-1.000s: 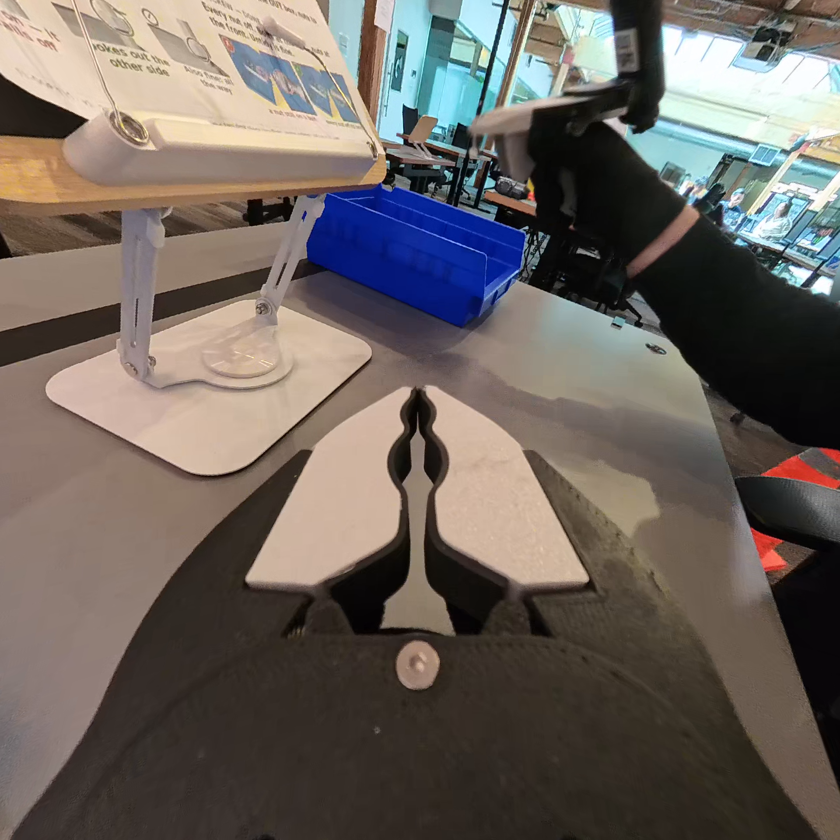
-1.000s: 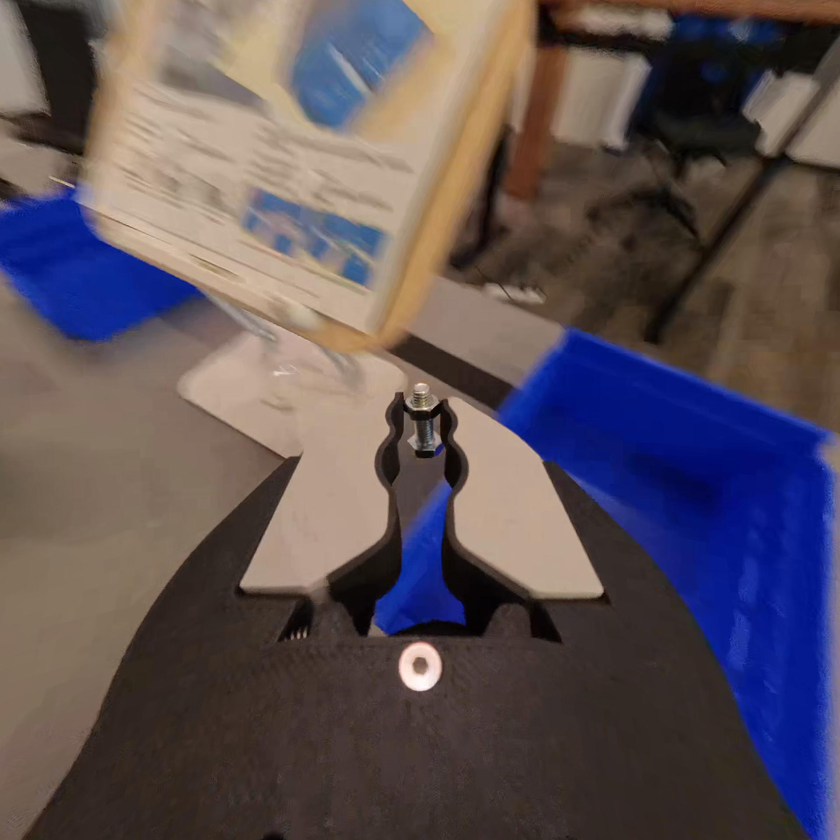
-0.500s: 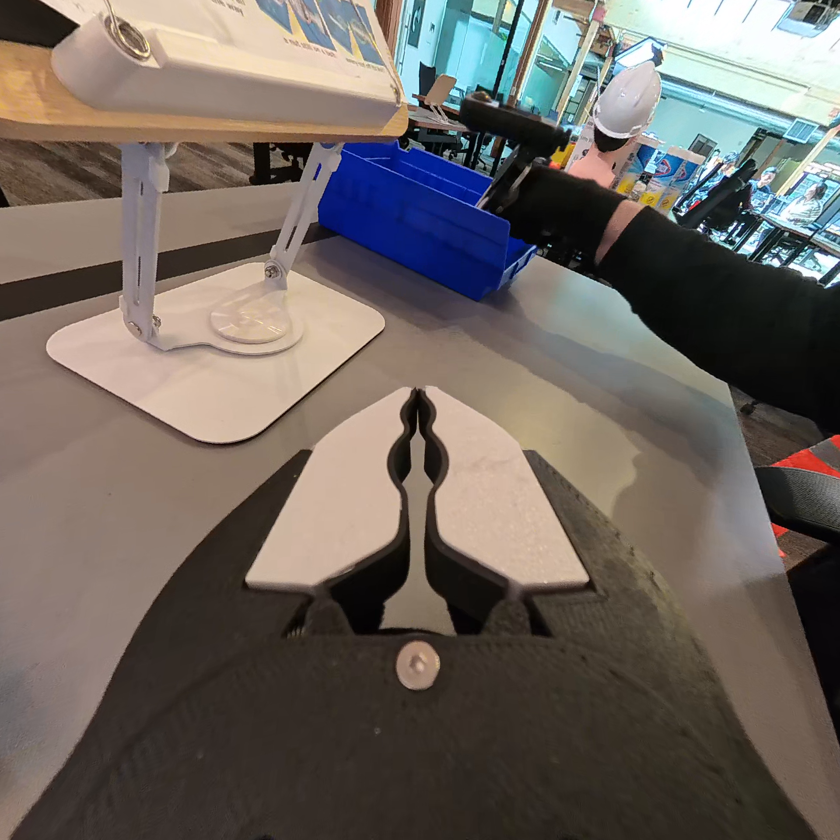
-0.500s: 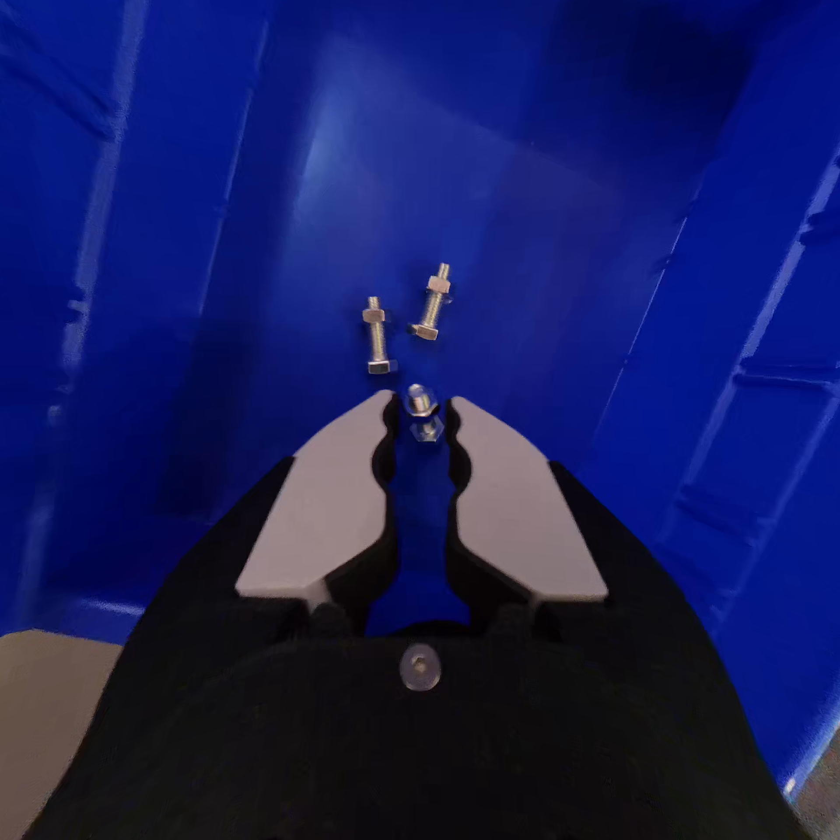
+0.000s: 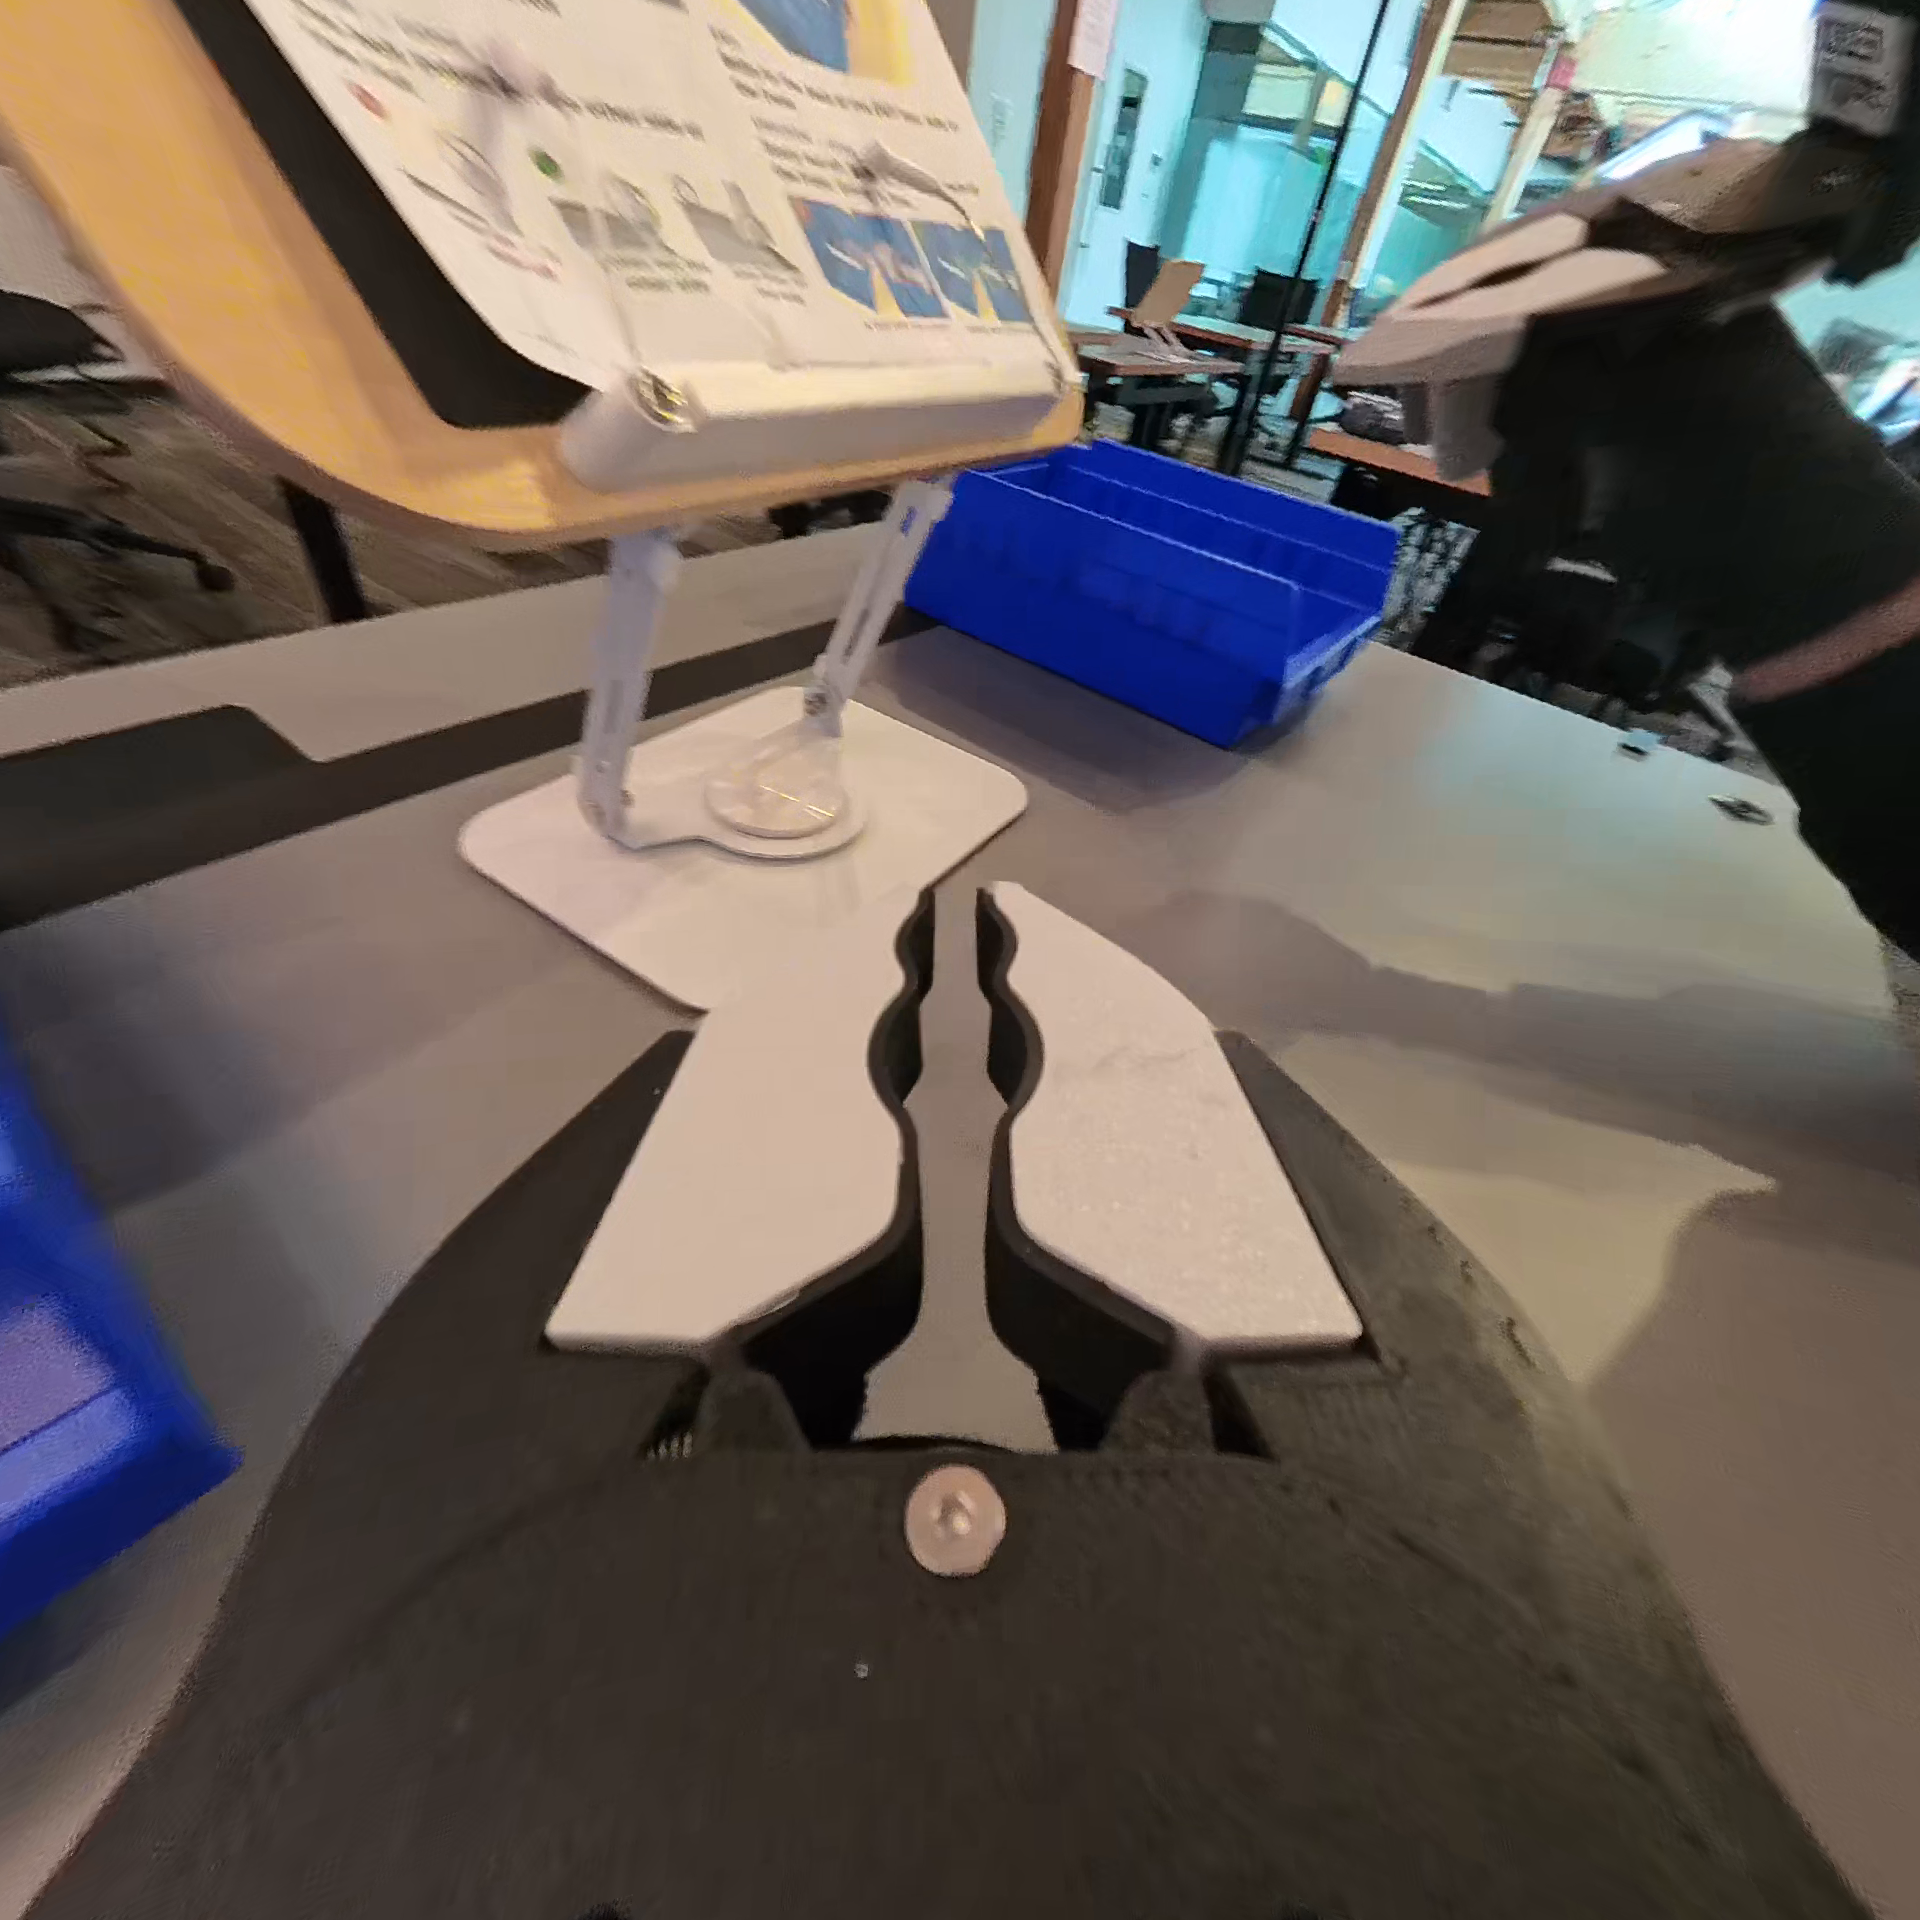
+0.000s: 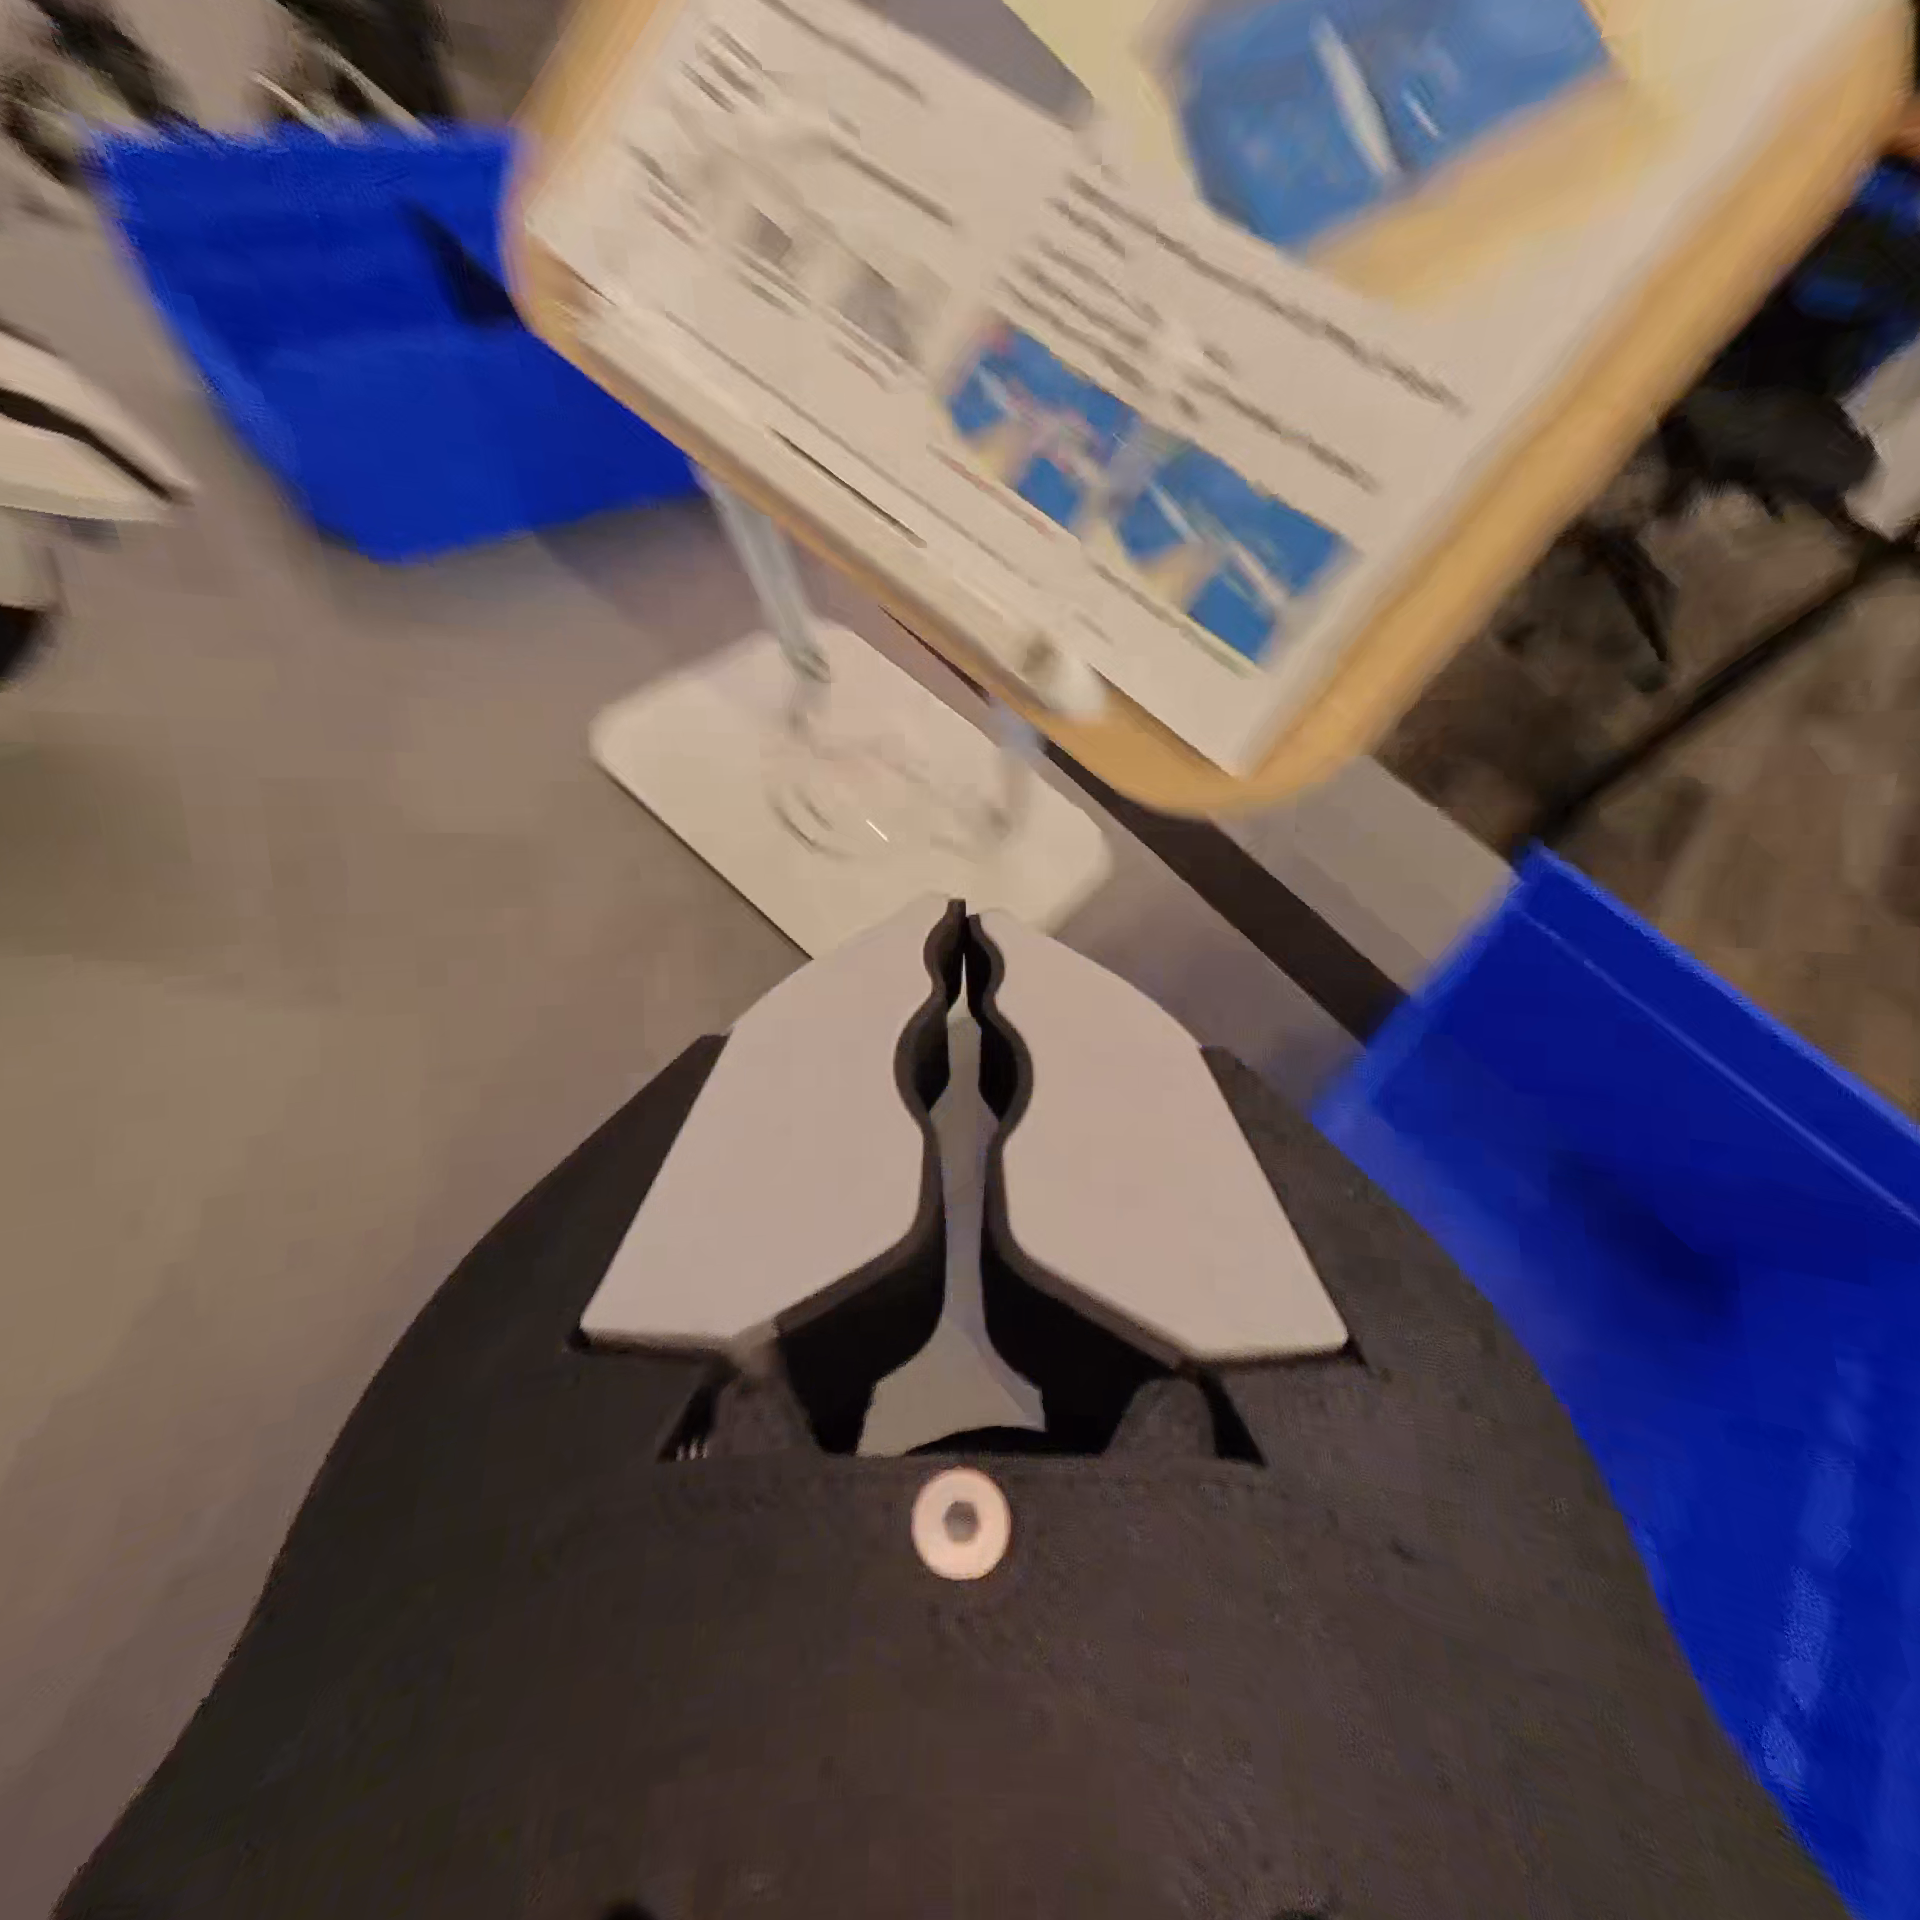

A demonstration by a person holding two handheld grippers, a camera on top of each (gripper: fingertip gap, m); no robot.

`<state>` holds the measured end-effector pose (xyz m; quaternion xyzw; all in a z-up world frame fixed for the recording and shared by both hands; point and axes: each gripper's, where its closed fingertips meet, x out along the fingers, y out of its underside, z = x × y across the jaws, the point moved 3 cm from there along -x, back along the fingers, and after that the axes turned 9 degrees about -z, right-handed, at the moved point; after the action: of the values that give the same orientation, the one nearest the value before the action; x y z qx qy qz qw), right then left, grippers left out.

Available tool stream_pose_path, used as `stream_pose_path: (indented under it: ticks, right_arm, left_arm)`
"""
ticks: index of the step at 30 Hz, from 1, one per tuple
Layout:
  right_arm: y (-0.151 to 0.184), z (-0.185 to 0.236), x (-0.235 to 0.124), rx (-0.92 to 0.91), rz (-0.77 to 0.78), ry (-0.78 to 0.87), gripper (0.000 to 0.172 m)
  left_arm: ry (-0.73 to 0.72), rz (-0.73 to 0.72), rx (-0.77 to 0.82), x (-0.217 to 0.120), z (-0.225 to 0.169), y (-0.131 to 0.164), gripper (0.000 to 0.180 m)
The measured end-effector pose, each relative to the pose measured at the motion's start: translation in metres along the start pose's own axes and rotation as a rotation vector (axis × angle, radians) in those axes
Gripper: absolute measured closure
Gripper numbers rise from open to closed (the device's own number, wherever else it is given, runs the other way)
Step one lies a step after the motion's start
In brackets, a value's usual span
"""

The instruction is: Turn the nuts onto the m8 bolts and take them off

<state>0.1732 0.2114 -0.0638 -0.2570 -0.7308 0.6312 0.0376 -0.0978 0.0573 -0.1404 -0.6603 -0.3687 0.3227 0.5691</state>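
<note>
Grey laminate table carries a white-based document stand with a wooden board, flanked by two blue bins: one behind the stand on the right, one at the near left edge.

Left gripper: fingers parted by a narrow slit, nothing between them, low over the table just short of the stand base. Right gripper: fingertips closed together, nothing between them; in the left wrist view it is raised high at the right, above and beyond the right bin.

Task items: no nut or bolt is visible in either view. The interiors of both bins are hidden from these angles, so their contents cannot be confirmed.

Assessment: both tools are empty, so the step in hand appears to be fetching the next bolt and nut. Both views are blurred, and the approach should slow before either tool enters a bin. Recommended practice: open the jaws well before descent, take the bolt across its shank or head so the threaded end projects clear, and seat the nut flat in the other tool's notch. Present nut to thread squarely; a skewed start risks cross-threading.
</note>
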Motion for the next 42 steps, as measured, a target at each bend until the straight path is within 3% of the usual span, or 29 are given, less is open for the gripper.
stream_pose_path:
  ticks: [4, 8, 14, 17, 24, 28, 37, 42]
  right_arm:
    - [-0.012, 0.079, 0.051, 0.04, -0.147, -0.248, 0.172]
    - [0.01, 0.142, 0.109, 0.079, -0.193, -0.43, 0.172]
    - [0.051, 0.198, 0.153, 0.111, -0.14, -0.608, 0.172]
    - [0.058, 0.202, 0.152, 0.045, -0.117, -0.628, 0.172]
    - [0.056, 0.198, 0.148, 0.078, -0.145, -0.653, 0.172]
    - [0.058, 0.201, 0.145, 0.049, -0.139, -0.669, 0.172]
    - [0.059, 0.195, 0.142, 0.075, -0.146, -0.671, 0.172]
    - [0.06, 0.196, 0.142, 0.07, -0.143, -0.675, 0.172]
  left_arm:
    - [-0.141, -0.008, 0.066, -0.03, 0.026, -0.019, 0.167]
    - [-0.318, 0.018, 0.118, -0.072, 0.067, -0.043, 0.161]
    - [-0.491, 0.315, 0.251, -0.096, 0.141, -0.05, 0.158]
    - [-0.506, 0.534, 0.31, -0.083, 0.177, -0.038, 0.159]
    - [-0.5, 1.099, 0.17, -0.073, 0.247, 0.015, 0.153]
    - [-0.515, 1.288, 0.116, -0.075, 0.274, 0.035, 0.153]
    - [-0.535, 1.468, 0.051, -0.083, 0.296, 0.061, 0.155]
    - [-0.513, 1.474, -0.005, -0.081, 0.295, 0.065, 0.166]
